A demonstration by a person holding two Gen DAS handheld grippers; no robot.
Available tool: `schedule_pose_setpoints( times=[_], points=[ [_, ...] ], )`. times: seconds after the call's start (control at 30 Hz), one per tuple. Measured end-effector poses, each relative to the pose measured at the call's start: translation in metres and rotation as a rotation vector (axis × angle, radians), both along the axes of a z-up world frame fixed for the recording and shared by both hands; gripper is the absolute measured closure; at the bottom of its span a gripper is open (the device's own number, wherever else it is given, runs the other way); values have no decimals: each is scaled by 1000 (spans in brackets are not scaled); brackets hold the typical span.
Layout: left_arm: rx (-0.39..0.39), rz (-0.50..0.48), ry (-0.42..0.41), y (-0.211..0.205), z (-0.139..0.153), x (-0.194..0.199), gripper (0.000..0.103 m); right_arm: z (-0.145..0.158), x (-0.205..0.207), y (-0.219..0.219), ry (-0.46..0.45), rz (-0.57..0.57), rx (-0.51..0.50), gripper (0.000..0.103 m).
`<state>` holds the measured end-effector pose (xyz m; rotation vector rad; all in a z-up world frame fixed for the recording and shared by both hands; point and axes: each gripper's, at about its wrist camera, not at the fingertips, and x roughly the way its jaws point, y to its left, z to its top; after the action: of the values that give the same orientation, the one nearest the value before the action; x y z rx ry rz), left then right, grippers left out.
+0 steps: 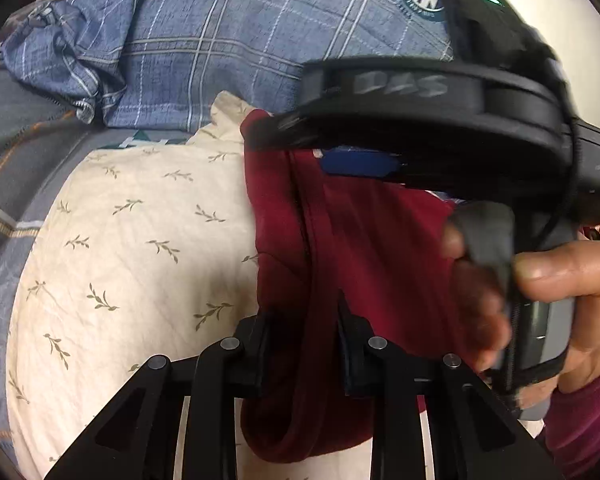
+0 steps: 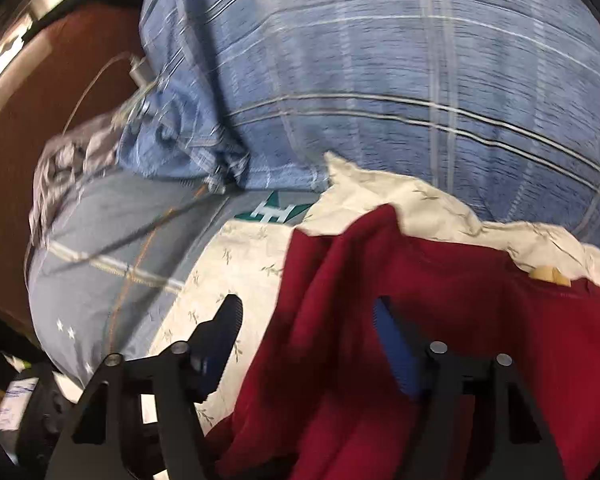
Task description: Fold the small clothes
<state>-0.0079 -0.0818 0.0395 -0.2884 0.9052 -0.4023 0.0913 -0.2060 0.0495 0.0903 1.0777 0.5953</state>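
Note:
A dark red garment (image 1: 380, 240) lies bunched on a cream leaf-print cloth (image 1: 140, 240). My left gripper (image 1: 304, 320) is shut on a thick fold of the garment, with a seam running up between its fingers. In the left wrist view the right gripper hangs over the far part of the garment, its blue pad (image 1: 356, 162) just above the cloth, and a hand (image 1: 560, 280) holds its grip. In the right wrist view my right gripper (image 2: 306, 312) stands open, its fingers apart over the red garment (image 2: 420, 280), pressing on nothing. A tan label (image 2: 548, 274) shows on the garment's far edge.
A blue plaid cover (image 1: 220, 40) rises behind the cream cloth (image 2: 240, 256). Grey bedding (image 2: 100, 240) with orange stitching lies to the left. A white plug and cable (image 2: 136, 68) sit by a brown wooden surface (image 2: 40, 100) at far left.

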Motion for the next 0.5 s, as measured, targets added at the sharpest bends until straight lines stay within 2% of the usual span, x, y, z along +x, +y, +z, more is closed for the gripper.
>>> schedule_pose_setpoints(
  times=[0.07, 0.13, 0.2, 0.27, 0.3, 0.33, 0.4, 0.5],
  points=[
    [6, -12, -17, -2, 3, -4, 80, -11, 0, 18, 32, 59, -60, 32],
    [16, -20, -26, -3, 5, -6, 80, -21, -1, 26, 28, 79, -135, 36],
    [34, -13, -17, -1, 4, -8, 80, -26, -2, 27, -16, 67, -195, 66],
    [56, 2, -9, -1, 3, -7, 75, -27, -3, 16, -29, 44, -158, 73],
    [76, 11, -10, -3, 3, -8, 69, -27, -3, 10, -24, 34, -130, 76],
    [91, 15, -12, -5, 4, -9, 62, -28, -4, 4, -19, 25, -110, 77],
    [130, 25, -19, -11, 4, -11, 55, -28, -5, -2, -19, 22, -90, 78],
    [167, 40, -16, -15, 2, -11, 48, -27, -6, -5, -20, 16, -78, 78]
  ],
)
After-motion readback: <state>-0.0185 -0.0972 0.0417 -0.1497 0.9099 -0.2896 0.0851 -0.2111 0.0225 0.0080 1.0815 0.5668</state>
